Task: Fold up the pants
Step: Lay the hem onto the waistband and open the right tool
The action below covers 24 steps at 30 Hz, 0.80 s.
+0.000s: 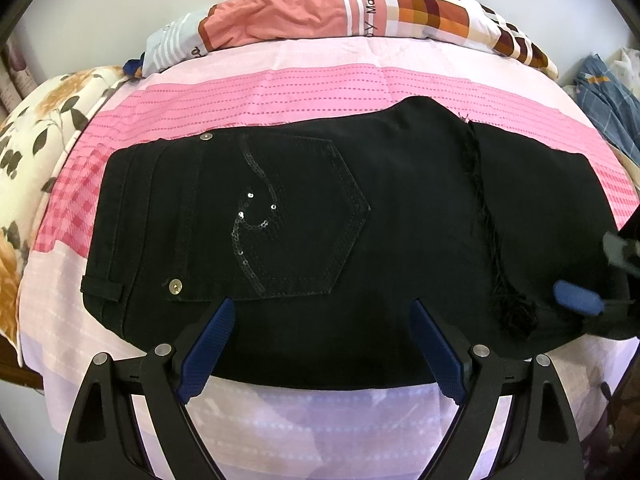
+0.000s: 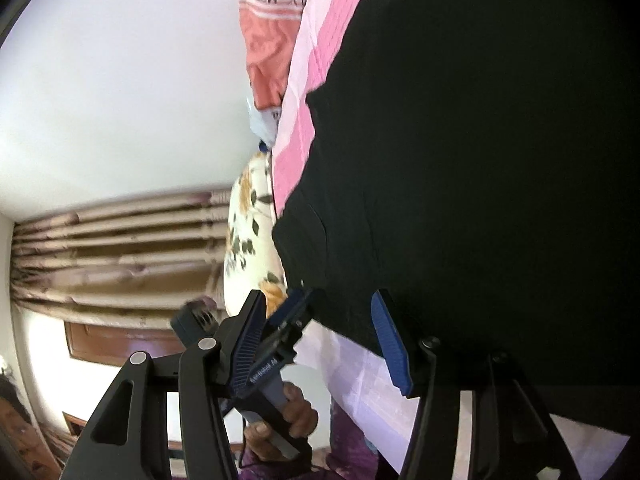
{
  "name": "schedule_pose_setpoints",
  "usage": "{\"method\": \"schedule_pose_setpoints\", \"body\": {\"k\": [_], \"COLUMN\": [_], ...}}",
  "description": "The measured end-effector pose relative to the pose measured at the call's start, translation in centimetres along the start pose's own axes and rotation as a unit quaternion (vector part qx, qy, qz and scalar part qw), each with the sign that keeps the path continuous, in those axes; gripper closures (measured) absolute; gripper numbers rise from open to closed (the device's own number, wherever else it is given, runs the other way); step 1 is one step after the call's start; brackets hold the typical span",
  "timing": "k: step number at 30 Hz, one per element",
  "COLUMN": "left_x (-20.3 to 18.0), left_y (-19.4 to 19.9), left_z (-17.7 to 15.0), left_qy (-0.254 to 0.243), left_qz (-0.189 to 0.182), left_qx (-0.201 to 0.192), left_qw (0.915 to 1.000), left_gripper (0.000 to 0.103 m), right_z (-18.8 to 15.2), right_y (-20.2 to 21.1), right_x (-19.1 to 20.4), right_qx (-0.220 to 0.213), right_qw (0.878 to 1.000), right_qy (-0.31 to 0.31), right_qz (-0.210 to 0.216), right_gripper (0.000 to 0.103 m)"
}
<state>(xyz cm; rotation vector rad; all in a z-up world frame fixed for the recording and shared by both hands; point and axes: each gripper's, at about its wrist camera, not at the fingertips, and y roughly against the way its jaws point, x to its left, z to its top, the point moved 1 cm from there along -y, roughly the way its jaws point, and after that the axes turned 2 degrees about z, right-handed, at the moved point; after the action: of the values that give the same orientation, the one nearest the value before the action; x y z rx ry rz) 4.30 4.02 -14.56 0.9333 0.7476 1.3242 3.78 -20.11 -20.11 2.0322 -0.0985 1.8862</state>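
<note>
Pink-striped bedding covers the bed point(image 1: 280, 92), with a plain wall behind and pillows point(image 1: 360, 8) at twelve o'clock; the left claw point(image 1: 322, 344) stands wide and empty, its blue pads point(image 1: 210, 340) poised over the near hem of the black pants point(image 1: 360, 208), which lie already doubled across the bed, pocket point(image 1: 296, 216) up, waistband at nine o'clock; the right claw point(image 2: 324, 344) is likewise spread, holding nothing, at the three o'clock end by the frayed cuff point(image 1: 514, 312), where its blue fingertip point(image 1: 576, 298) shows; to fold well, I judge each claw should bite both layers at the near edge, lift evenly, and carry the cuff end toward nine o'clock, keeping edges aligned so the thick denim does not skew.
</note>
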Motion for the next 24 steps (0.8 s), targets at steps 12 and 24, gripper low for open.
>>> {"method": "schedule_pose_setpoints", "body": {"k": [12,24], "left_x": [-0.08,-0.11], "left_y": [0.31,0.51], "left_z": [0.03,0.08], "left_qy": [-0.004,-0.007], "left_qz": [0.002,0.009], "left_qx": [-0.006,-0.012], "left_qw": [1.0,0.9999], "left_gripper": [0.014,0.014], "right_z": [-0.57,-0.44], "right_y": [-0.66,-0.55], "right_x": [-0.88,-0.9], "right_qx": [0.024,0.026], "right_qw": [0.999,0.999], "right_qy": [-0.008,-0.007], "right_qz": [-0.033,-0.037], "right_gripper": [0.065,0.065]}}
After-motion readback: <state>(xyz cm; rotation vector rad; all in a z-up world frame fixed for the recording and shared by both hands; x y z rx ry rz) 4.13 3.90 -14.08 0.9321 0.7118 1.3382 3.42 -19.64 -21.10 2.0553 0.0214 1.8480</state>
